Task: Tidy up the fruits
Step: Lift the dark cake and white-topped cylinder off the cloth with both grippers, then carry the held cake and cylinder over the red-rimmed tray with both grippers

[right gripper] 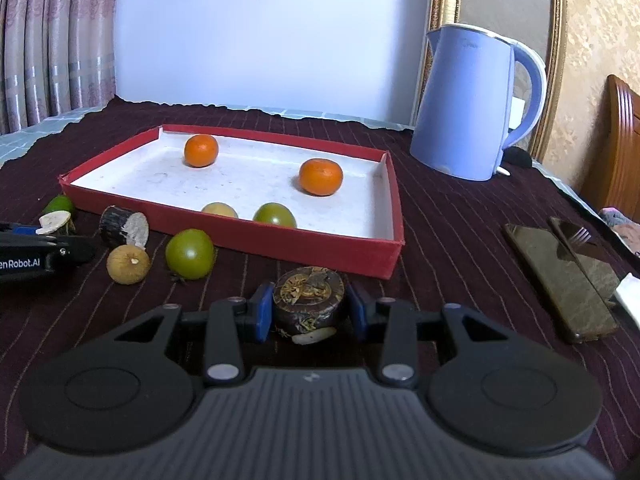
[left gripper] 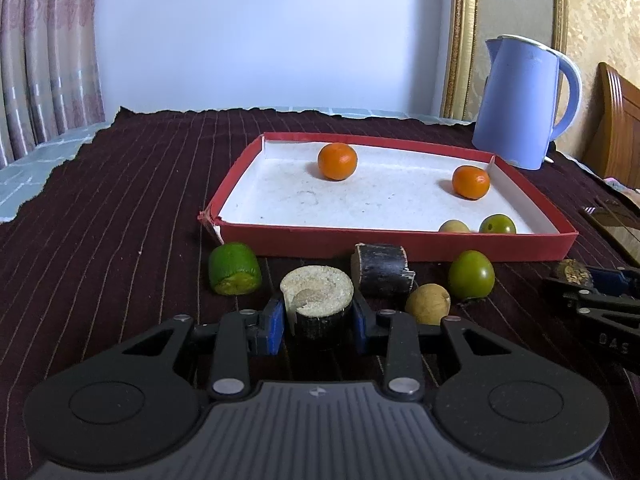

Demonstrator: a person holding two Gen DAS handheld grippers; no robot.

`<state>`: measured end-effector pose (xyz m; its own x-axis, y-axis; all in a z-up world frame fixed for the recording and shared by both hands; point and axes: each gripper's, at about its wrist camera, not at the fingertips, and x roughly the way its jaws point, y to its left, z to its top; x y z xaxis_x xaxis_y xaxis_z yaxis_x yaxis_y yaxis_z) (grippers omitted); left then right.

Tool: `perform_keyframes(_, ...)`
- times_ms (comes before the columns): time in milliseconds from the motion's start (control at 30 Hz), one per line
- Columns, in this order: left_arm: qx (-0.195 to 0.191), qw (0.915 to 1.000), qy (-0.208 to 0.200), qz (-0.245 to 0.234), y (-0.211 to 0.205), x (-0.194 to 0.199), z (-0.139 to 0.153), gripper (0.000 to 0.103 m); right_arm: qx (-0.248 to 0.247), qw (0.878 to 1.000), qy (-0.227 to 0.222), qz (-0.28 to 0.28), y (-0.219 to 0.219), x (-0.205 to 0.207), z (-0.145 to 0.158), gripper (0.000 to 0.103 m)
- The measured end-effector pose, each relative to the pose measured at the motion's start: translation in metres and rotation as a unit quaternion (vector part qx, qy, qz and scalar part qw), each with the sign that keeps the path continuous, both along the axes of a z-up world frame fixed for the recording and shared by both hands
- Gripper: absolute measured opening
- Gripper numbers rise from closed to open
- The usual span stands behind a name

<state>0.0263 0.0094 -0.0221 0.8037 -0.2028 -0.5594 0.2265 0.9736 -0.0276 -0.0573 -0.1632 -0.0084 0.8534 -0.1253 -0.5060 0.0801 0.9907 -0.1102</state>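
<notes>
My left gripper (left gripper: pixel 318 320) is shut on an upright dark sugarcane piece (left gripper: pixel 318 300) with a pale cut top, in front of the red tray (left gripper: pixel 400 246). My right gripper (right gripper: pixel 308 312) is shut on a dark sugarcane piece (right gripper: pixel 308 298) with a rough brown top, just before the tray's near wall (right gripper: pixel 280 246). The tray holds two oranges (left gripper: pixel 337 161) (left gripper: pixel 471 182), a tan fruit (left gripper: pixel 454 227) and a green fruit (left gripper: pixel 497 225). On the cloth lie a green cut piece (left gripper: pixel 234 268), another dark sugarcane piece (left gripper: pixel 382 274), a tan fruit (left gripper: pixel 428 304) and a green fruit (left gripper: pixel 471 275).
A blue kettle (right gripper: pixel 476 104) stands behind the tray at the right. Two dark phones (right gripper: pixel 560 280) lie on the cloth at the right. The table carries a dark striped cloth (left gripper: pixel 120 200). A wooden chair (right gripper: pixel 616 148) stands at the far right.
</notes>
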Motion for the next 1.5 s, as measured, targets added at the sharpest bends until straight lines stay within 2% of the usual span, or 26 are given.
perform_keyframes(200, 0.008, 0.9999, -0.003, -0.007, -0.006, -0.003, 0.009, 0.033, -0.001, 1.0, -0.007, 0.007, 0.009, 0.001, 0.005, 0.037)
perform_keyframes(433, 0.023, 0.9993, -0.024, -0.016, -0.016, -0.006, 0.024, 0.033, 0.005, 1.0, -0.02, 0.005, 0.011, 0.0, 0.012, 0.037)
perform_keyframes(867, 0.041, 0.9984, -0.038, -0.008, -0.024, 0.017, 0.043, 0.033, 0.015, 0.999, -0.04, 0.0, 0.004, 0.014, 0.033, 0.037)
perform_keyframes(1133, 0.045, 0.9986, -0.025, -0.016, -0.029, 0.03, 0.045, 0.033, 0.021, 0.999, -0.039, -0.001, 0.002, 0.023, 0.037, 0.037)
perform_keyframes(1500, 0.051, 0.9979, -0.028, -0.029, -0.042, 0.039, 0.053, 0.033, 0.026, 0.999, -0.039, 0.002, 0.002, 0.042, 0.049, 0.037)
